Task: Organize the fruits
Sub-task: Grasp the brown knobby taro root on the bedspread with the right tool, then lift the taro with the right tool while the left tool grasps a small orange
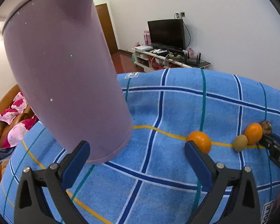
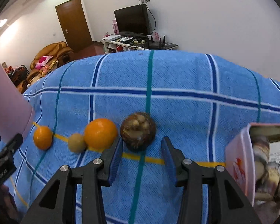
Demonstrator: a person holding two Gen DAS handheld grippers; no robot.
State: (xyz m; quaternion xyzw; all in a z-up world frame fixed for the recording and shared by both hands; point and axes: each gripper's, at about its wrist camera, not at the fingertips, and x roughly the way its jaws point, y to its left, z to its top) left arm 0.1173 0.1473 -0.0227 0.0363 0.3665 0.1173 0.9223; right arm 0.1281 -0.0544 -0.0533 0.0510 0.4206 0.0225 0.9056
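Right wrist view, brown fruit point(image 2: 138, 131) before parted right tongs point(image 2: 142, 155), cloth edge point(image 2: 158, 53) beyond

A blue checked terry-cloth towel point(image 2: 177, 78) with a nubby, matt pile covers the surface. The tall lilac cup point(image 1: 65, 78) looks like matt, smooth plastic with a faint speckle. The large orange citrus fruit point(image 2: 100, 133) and the small orange citrus fruit point(image 2: 42, 137) have a glossy, finely dimpled peel; the small olive-green kiwi-like fruit point(image 2: 76, 142) looks dull and fuzzy. The dark brown round fruit point(image 2: 138, 130) has a rough, patchy, slightly shiny rind. The pink printed box point(image 2: 240, 160) looks like smooth, glossy card. The gripper fingers point(image 2: 114, 158) are matt black plastic with ribbed blue pads and shiny metal screws.
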